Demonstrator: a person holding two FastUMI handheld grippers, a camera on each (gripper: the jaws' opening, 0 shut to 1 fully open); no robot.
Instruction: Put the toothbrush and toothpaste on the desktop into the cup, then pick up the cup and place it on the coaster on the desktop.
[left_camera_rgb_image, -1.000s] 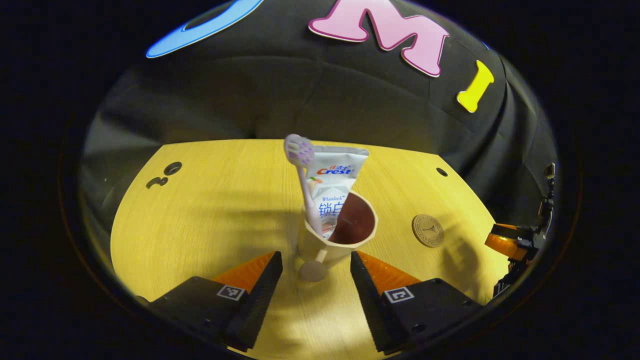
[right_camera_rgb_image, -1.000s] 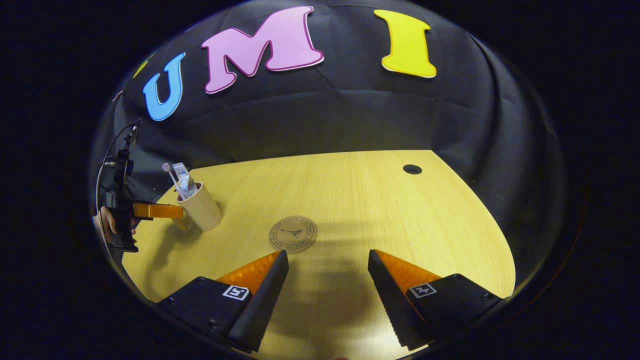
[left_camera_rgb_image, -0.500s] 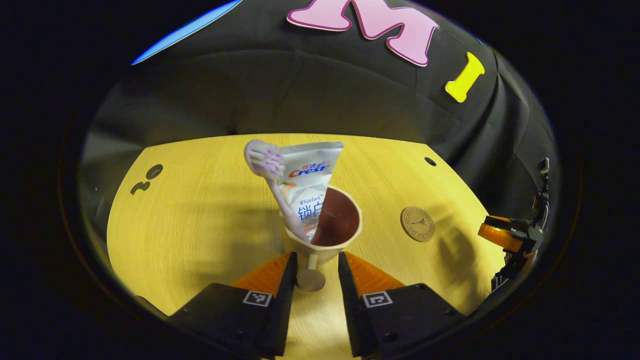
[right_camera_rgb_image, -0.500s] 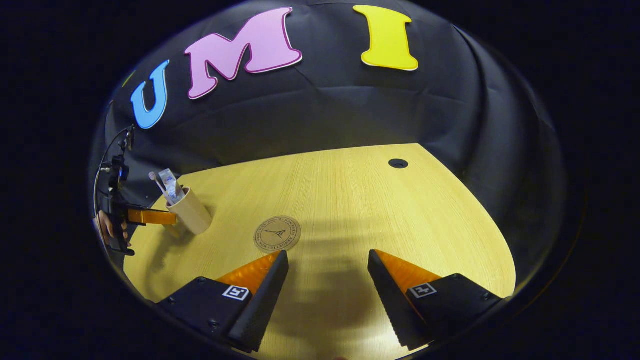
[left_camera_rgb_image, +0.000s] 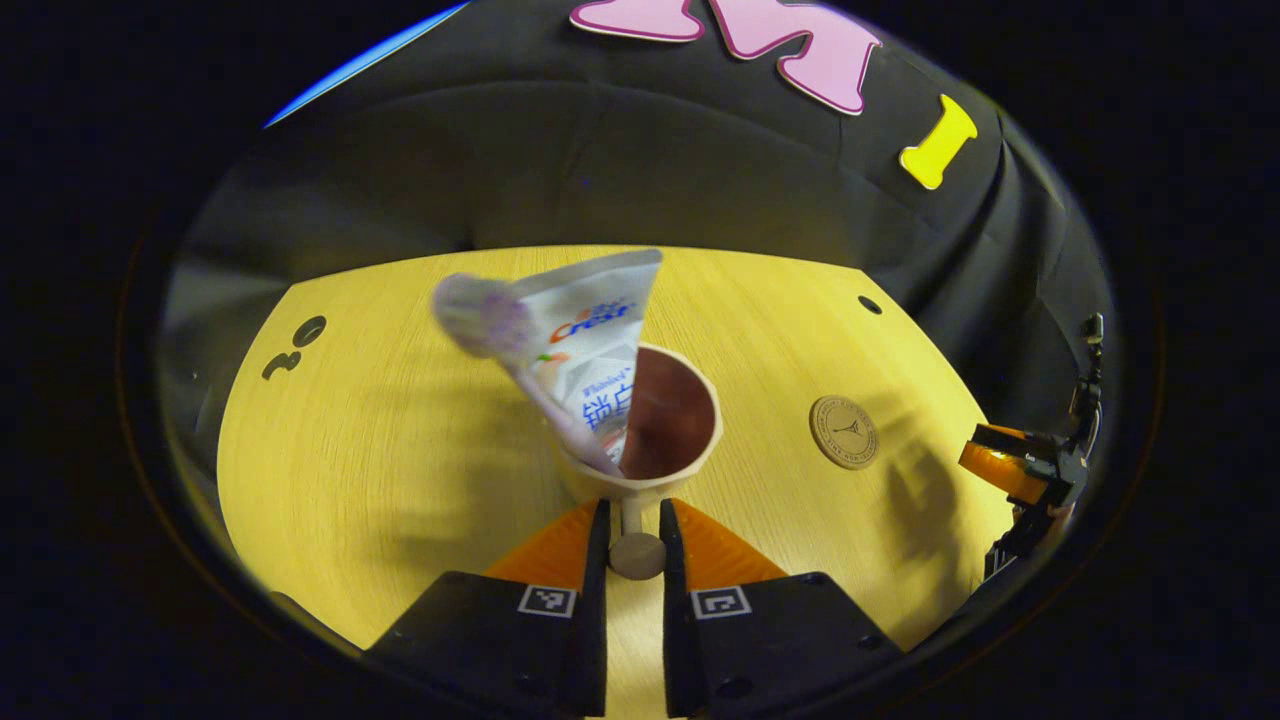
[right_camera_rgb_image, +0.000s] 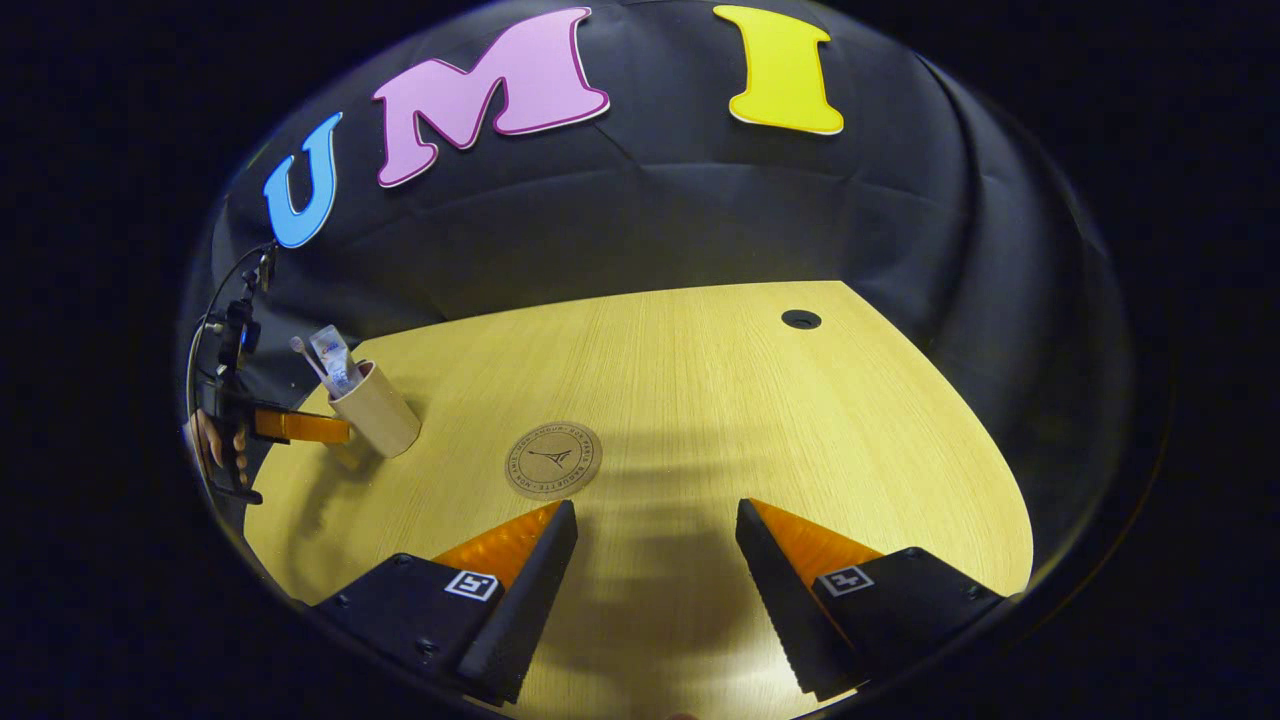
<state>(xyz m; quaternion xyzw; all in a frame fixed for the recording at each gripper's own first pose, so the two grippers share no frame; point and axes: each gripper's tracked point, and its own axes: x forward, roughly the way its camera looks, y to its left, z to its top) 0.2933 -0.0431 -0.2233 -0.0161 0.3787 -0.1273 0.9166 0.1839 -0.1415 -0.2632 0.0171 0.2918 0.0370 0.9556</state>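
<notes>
Two items, a lilac-headed plastic toothbrush (left_camera_rgb_image: 480, 318) and a white toothpaste tube (left_camera_rgb_image: 592, 345), lean out of the beige plastic cup (left_camera_rgb_image: 655, 425) near the middle of the wooden desktop (left_camera_rgb_image: 400, 420). The left gripper (left_camera_rgb_image: 632, 545) has its jaws pinched narrow on the cup's thin handle (left_camera_rgb_image: 634, 540). That small hold could let the top-heavy cup swing or tip on lifting, spilling both. The round brown coaster (left_camera_rgb_image: 845, 432) lies toward the desktop's right edge. The right gripper (right_camera_rgb_image: 655, 575), jaws wide and holding nothing, hovers near the front edge.
</notes>
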